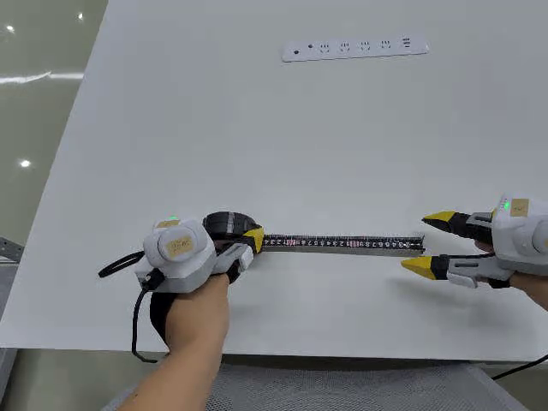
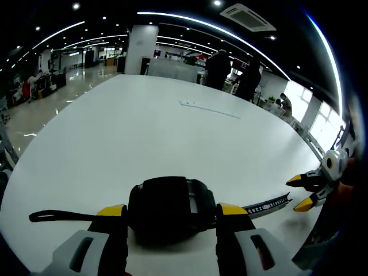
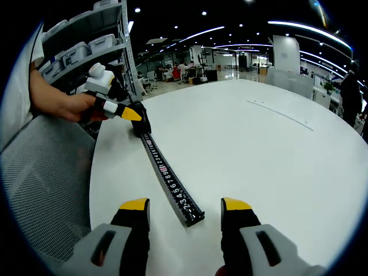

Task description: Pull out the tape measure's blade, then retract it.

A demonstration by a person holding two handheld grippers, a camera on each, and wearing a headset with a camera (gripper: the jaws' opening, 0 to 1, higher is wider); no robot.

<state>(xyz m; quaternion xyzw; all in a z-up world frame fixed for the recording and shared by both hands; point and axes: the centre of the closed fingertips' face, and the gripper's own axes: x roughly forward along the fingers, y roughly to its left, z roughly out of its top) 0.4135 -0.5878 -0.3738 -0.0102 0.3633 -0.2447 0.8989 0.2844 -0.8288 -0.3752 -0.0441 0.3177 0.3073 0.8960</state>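
A black tape measure case [image 1: 229, 225] rests on the white table [image 1: 257, 137], and my left gripper [image 1: 246, 248] is shut on it; in the left gripper view the case [image 2: 171, 208] sits clamped between the yellow-tipped fingers [image 2: 231, 210]. Its dark blade [image 1: 342, 243] lies drawn out flat to the right, numbers showing, ending at a hooked tip [image 3: 194, 217]. My right gripper [image 1: 430, 244] stands open just past that tip, one finger on each side, touching nothing. From the right gripper view the blade [image 3: 167, 178] runs back to the left gripper [image 3: 133, 118].
A white power strip [image 1: 355, 48] lies at the far side of the table. The near table edge [image 1: 257, 349] runs just below my hands, with a mesh chair [image 1: 342, 390] beneath. A black strap [image 1: 120, 264] trails left of the case. People stand far off [image 2: 233, 72].
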